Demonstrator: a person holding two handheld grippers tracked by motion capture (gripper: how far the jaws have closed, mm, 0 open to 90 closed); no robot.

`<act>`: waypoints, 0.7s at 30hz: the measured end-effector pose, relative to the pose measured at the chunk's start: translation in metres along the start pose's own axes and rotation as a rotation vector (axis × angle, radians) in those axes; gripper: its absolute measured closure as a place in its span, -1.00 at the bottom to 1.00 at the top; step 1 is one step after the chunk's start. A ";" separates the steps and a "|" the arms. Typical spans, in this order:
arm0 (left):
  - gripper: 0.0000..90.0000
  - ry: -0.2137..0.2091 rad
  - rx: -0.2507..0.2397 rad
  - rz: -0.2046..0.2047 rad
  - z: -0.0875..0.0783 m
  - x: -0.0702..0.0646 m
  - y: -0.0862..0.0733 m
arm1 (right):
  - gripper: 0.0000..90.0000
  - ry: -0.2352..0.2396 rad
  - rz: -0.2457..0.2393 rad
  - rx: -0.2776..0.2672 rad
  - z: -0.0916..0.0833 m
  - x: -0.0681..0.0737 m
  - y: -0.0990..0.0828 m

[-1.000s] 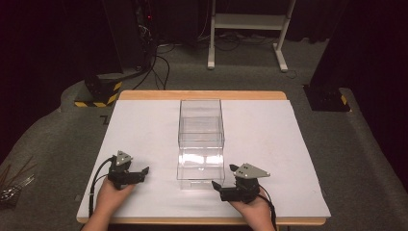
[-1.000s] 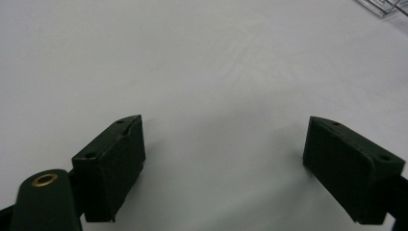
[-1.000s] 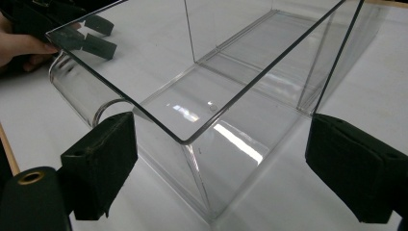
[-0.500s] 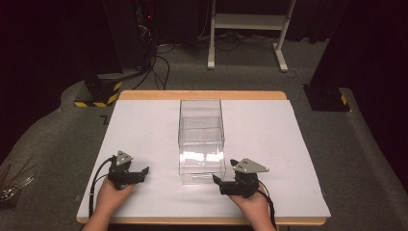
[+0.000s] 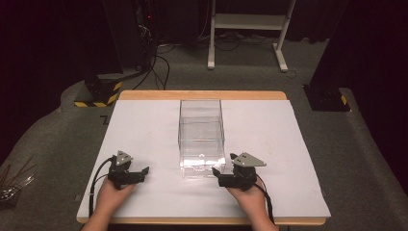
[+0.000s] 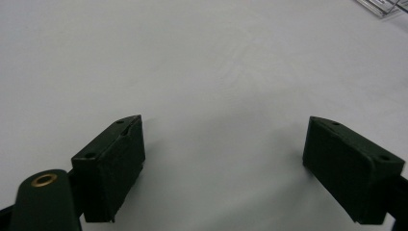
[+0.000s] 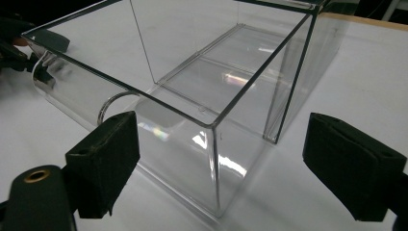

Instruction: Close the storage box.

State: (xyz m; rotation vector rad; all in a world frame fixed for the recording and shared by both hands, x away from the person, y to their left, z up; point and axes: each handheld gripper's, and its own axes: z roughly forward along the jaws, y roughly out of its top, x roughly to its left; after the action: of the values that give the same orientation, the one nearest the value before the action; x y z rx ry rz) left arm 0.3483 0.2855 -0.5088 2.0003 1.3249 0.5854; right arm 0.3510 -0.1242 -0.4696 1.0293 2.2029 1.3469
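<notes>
A clear plastic box (image 5: 201, 137), open at the top and with nothing in it, stands in the middle of the white table (image 5: 144, 130). My right gripper (image 5: 217, 174) is open by the box's near right corner, and the right gripper view has that corner of the box (image 7: 214, 144) between the jaws, a short way ahead of them. My left gripper (image 5: 143, 172) is open low over the sheet, left of the box and pointing toward it. Bare white table (image 6: 216, 96) lies between its jaws, with an edge of the box (image 6: 382, 6) at the far upper right.
The table has a wooden rim (image 5: 202, 95) at its far edge. Beyond it on the dark floor are a white metal stand (image 5: 248, 24), cables (image 5: 154, 53) and a yellow-black striped block (image 5: 98, 91). Wide white surface lies on both sides of the box.
My right gripper has shifted slightly left and forward, closer to the box's near right corner. The left gripper has stayed put.
</notes>
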 end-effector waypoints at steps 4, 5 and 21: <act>-0.67 0.000 0.000 0.000 0.000 0.000 0.000 | -0.69 -0.001 -0.002 0.002 0.004 0.001 0.003; -0.67 0.000 0.000 0.000 0.000 0.000 0.000 | -0.69 -0.004 -0.005 0.005 0.006 0.001 0.004; -0.67 0.001 -0.002 -0.001 0.000 0.000 0.000 | -0.71 -0.035 0.008 0.001 0.020 -0.007 0.012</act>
State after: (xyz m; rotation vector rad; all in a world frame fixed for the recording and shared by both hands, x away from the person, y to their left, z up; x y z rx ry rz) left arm 0.3482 0.2853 -0.5090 1.9977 1.3249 0.5877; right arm 0.3728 -0.1132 -0.4697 1.0551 2.1766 1.3221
